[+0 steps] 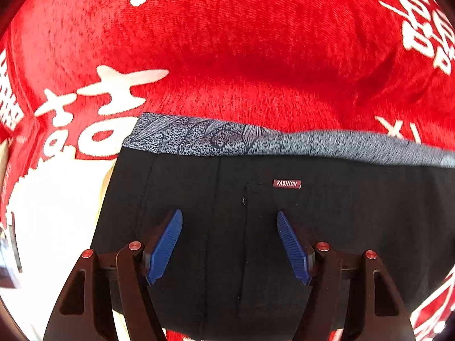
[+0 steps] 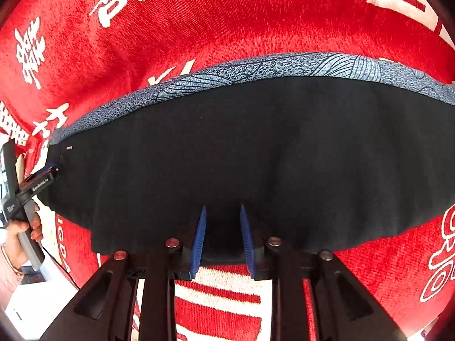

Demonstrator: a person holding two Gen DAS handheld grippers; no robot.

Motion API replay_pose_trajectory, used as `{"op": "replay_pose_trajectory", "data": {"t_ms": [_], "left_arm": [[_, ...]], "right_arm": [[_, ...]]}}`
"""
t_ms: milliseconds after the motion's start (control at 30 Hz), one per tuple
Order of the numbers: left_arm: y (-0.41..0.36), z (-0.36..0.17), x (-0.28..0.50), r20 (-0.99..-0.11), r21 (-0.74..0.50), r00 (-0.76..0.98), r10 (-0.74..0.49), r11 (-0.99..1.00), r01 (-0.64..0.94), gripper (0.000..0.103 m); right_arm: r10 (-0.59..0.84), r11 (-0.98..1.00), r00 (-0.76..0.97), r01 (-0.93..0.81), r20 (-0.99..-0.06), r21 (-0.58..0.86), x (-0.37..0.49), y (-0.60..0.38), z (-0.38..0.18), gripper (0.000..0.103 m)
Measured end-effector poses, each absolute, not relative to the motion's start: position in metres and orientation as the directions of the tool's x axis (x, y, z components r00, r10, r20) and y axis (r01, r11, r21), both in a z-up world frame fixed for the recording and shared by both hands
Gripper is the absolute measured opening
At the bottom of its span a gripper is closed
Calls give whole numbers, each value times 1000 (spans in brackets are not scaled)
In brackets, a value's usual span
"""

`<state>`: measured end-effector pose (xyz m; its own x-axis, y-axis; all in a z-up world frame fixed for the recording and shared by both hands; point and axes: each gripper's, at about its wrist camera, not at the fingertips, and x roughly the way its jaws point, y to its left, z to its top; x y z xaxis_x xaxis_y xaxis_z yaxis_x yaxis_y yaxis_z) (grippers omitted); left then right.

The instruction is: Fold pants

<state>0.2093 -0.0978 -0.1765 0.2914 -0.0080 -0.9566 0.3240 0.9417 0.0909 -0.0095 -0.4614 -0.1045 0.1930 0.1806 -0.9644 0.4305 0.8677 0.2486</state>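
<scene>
Black pants point(image 1: 256, 241) lie flat on a red cloth point(image 1: 256, 42) w/ big white characters. Fabric is plain matte black, w/ a grey speckled band point(image 1: 199, 139) carrying dark line drawings (fan/leaf shapes) along the far edge at 12 o'clock. A small dark-red tag reading FASHION point(image 1: 286, 183) sits just below that band, next to a vertical seam w/ a pocket slit. In the right wrist view the pants spread wide, 9 to 3 o'clock, and the band curves over the top; near edge at 6 o'clock is a smooth rounded line, cloth showing below it.

Left gripper point(image 1: 229, 244): jaws wide apart, blue ribbed pads point(image 1: 165, 247) over the black fabric, nothing pinched betw. them. It also shows at 9 o'clock in the right wrist view, held in a hand point(image 2: 24, 236) at the pants' tag end.

Right gripper point(image 2: 222, 236): jaws narrowly apart, pads over the near edge at 6 o'clock; pads not pressing on the fabric.
</scene>
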Motion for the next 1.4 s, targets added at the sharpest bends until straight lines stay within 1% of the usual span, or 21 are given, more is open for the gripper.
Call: {"op": "replay_pose_trajectory", "data": {"t_ms": [67,100,233,267,333,400,433,500,600,667,700,733,767,800,833,1000,1067,1200,1333,1400], "left_arm": [[-105,-157,208,-950,47,306,-59,943,328,71],[-112,-151,210,-946,33,314,-82,937,347,71],[-152,-154,220,-952,-2,275,-137,898,439,71],[-161,-158,222,-955,0,265,-135,891,454,70],[-178,-176,228,-964,28,247,-96,890,454,66],[-183,-197,242,-971,94,240,-7,908,408,66],[-181,-203,249,-970,88,244,-6,924,372,66],[-178,-202,259,-966,95,260,10,943,318,66],[-178,-190,259,-969,89,247,6,942,324,66],[-178,-175,246,-970,57,239,-35,929,367,67],[-178,-168,237,-970,42,238,-55,921,386,74],[-178,-159,225,-967,32,245,-76,912,409,79],[-179,-152,212,-962,28,259,-93,903,430,81],[-182,-146,200,-959,23,260,-108,891,454,81],[-187,-143,186,-961,11,246,-124,876,482,81],[-215,-137,120,-972,-54,162,-170,833,550,81],[-230,-137,102,-973,-63,151,-176,828,557,81],[-259,-139,83,-978,-97,109,-176,855,510,81],[-280,-156,73,-987,-66,95,-132,859,507,81],[-285,-160,62,-986,-35,125,-113,862,505,81]], "right_arm": [[167,875,179,427,-970,230,-6,-458,-106,27],[161,878,171,424,-972,220,-3,-456,-108,29],[128,891,165,414,-978,186,5,-448,-111,30],[123,894,167,409,-978,182,6,-446,-112,30],[120,897,171,404,-978,181,7,-444,-111,30],[126,895,174,404,-977,187,5,-443,-109,30],[129,894,175,405,-976,191,5,-443,-109,30],[134,892,178,406,-975,197,2,-442,-109,30],[140,887,188,412,-972,208,-4,-445,-107,31],[155,881,197,416,-968,226,-9,-452,-105,34],[169,875,202,420,-965,241,-9,-453,-104,38],[182,868,206,426,-962,255,-9,-454,-102,39],[192,860,208,435,-959,266,-10,-455,-100,40],[198,851,210,448,-957,275,-11,-457,-96,41],[196,846,214,456,-957,275,-13,-459,-92,45],[141,855,228,463,-963,235,-38,-461,-66,57],[113,866,204,460,-972,197,-50,-462,-61,57],[48,887,162,447,-986,117,-71,-467,-58,57],[25,873,168,477,-985,103,-84,-484,-56,57],[25,855,172,507,-985,110,-89,-494,-55,57]]}}
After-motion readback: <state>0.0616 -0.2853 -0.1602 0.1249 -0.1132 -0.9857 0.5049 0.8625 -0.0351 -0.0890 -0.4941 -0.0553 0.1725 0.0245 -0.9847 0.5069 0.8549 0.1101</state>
